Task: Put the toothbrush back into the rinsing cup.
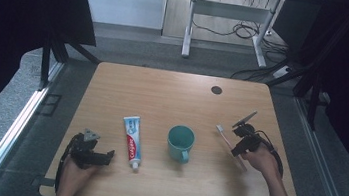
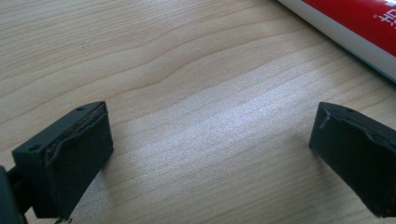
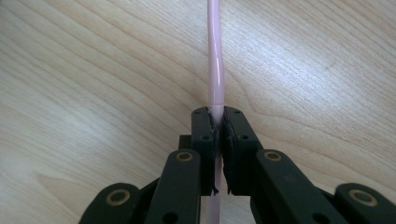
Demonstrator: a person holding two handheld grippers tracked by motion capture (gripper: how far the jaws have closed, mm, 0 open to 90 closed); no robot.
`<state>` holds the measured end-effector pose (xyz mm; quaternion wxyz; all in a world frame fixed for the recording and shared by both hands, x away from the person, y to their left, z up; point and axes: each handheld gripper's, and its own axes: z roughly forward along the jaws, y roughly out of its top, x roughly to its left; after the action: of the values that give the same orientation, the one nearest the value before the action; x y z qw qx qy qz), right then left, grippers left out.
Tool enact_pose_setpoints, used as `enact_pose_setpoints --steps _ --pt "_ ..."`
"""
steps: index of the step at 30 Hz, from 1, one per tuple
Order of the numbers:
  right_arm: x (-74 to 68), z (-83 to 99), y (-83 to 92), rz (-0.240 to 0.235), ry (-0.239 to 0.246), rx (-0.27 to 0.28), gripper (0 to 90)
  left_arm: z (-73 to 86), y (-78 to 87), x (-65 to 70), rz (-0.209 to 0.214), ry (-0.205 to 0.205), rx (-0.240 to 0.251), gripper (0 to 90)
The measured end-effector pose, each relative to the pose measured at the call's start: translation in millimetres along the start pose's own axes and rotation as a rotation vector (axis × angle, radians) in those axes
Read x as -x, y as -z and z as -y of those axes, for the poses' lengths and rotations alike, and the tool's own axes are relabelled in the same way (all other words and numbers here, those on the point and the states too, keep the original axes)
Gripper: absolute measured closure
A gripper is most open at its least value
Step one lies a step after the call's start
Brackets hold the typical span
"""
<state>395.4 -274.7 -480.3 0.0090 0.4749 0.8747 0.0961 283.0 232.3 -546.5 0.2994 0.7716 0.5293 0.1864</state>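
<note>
Your right hand-held gripper [image 3: 217, 122] is pinched tight on the pink toothbrush [image 3: 215, 56], its two black jaws pressed against the handle with the shaft running straight out ahead of them toward twelve o'clock in the right gripper view. From the high view, that right hand-held gripper [image 1: 240, 141] sits on the right part of the desk [image 1: 173, 90], and the toothbrush [image 1: 227, 141] lies low over the wood, its long axis slanting from the bristle end at about ten o'clock of your hand down to the tail at about five o'clock. What the coming move turns on is the teal mug [image 1: 180, 142]: it stands upright at roughly nine o'clock from that gripper, mouth up, handle turned toward you, near but apart from the brush. If the brush is meant for the mug, you will likely need to lift and tip that slanted axis upright before carrying it across, since level it would meet the rim sideways. Your right hand is plainly the nearer one to both brush and mug. Your left hand-held gripper [image 1: 89, 152] rests at the near left of the desk with its jaws spread wide and nothing between them, bare wood showing in the gap. The toothpaste tube [image 1: 132, 140] lies just beyond it at about two o'clock, cap toward you, long axis running nearly away from you.
</note>
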Motion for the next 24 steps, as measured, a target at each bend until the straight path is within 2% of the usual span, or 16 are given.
enact_pose_setpoints --steps 16,24 --pt "-10.5 0.5 22.2 -0.014 0.047 0.068 83.4 0.0 0.0 0.0 0.0 0.0 0.0 0.0" --pt "-19.6 0.0 31.6 -0.031 0.077 0.133 83.4 0.0 0.0 0.0 0.0 0.0 -0.001 0.0"
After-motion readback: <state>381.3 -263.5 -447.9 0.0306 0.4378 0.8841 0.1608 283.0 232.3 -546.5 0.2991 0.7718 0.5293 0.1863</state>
